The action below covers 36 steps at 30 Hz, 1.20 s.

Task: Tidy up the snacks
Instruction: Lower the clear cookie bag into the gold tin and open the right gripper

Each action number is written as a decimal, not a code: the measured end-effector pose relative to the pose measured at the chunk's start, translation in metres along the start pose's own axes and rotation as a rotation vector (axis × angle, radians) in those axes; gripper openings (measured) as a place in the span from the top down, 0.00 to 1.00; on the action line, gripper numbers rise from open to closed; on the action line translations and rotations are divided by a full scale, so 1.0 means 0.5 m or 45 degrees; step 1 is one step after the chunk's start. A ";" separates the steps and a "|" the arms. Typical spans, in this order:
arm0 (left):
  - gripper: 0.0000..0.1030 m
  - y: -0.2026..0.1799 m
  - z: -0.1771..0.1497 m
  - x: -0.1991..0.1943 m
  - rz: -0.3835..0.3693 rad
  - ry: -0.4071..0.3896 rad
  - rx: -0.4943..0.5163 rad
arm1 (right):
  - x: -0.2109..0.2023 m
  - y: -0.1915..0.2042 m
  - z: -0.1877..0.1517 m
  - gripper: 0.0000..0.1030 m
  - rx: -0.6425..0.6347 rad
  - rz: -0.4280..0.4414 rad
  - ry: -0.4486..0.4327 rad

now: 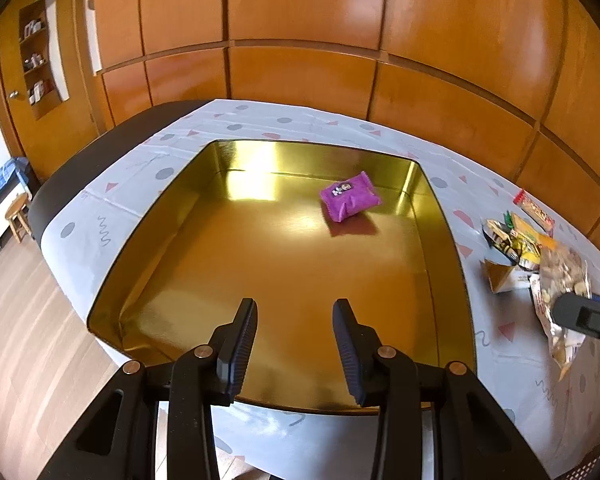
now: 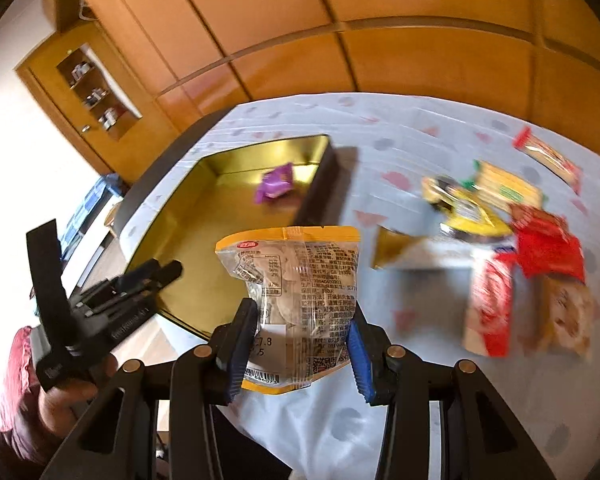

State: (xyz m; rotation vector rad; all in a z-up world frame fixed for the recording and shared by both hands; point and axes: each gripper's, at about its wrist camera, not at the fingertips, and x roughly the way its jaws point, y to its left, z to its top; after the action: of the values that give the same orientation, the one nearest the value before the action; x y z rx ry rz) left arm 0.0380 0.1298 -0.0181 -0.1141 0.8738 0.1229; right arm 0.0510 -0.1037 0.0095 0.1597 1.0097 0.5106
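A gold tin tray (image 1: 452, 248) sits on the patterned tablecloth, and a purple snack packet (image 1: 349, 197) lies in its far right part. My left gripper (image 1: 295, 309) is open and empty above the tray's near edge. My right gripper (image 2: 302, 312) is shut on a clear snack bag with yellow trim (image 2: 296, 280) and holds it above the cloth, right of the tray (image 2: 172, 240). The purple packet (image 2: 275, 185) also shows in the right wrist view. The right gripper with its bag shows at the left wrist view's right edge (image 1: 580, 316).
A pile of loose snack packets (image 2: 512, 248) lies on the cloth right of the tray; it also shows in the left wrist view (image 1: 520, 240). A wood-panelled wall runs behind the table. The table's left edge drops to a wooden floor with a small stool (image 1: 18, 216).
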 end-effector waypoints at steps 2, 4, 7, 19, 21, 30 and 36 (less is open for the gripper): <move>0.62 0.012 0.001 -0.002 0.006 -0.006 -0.021 | 0.012 0.020 0.015 0.57 -0.022 0.007 0.003; 0.62 0.023 0.002 -0.004 0.015 -0.013 -0.040 | 0.023 0.041 0.028 0.57 -0.040 0.022 0.005; 0.62 0.043 0.003 -0.005 0.029 -0.024 -0.063 | 0.042 0.071 0.043 0.57 -0.077 0.035 0.014; 0.62 0.079 0.001 -0.003 0.037 -0.024 -0.112 | 0.122 0.154 0.097 0.55 -0.158 0.027 0.052; 0.62 0.083 0.001 -0.001 0.035 -0.025 -0.116 | 0.140 0.161 0.103 0.54 -0.157 0.015 0.056; 0.62 0.085 -0.003 0.005 0.028 -0.019 -0.124 | 0.127 0.143 0.096 0.43 -0.112 -0.009 0.022; 0.62 0.079 -0.004 0.002 0.023 -0.018 -0.112 | 0.098 0.107 0.075 0.36 -0.066 -0.060 -0.014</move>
State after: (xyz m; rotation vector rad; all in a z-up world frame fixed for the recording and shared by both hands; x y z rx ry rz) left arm 0.0310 0.1686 -0.0221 -0.1875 0.8555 0.1790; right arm 0.0855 -0.0299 0.0109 0.0922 0.9863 0.4920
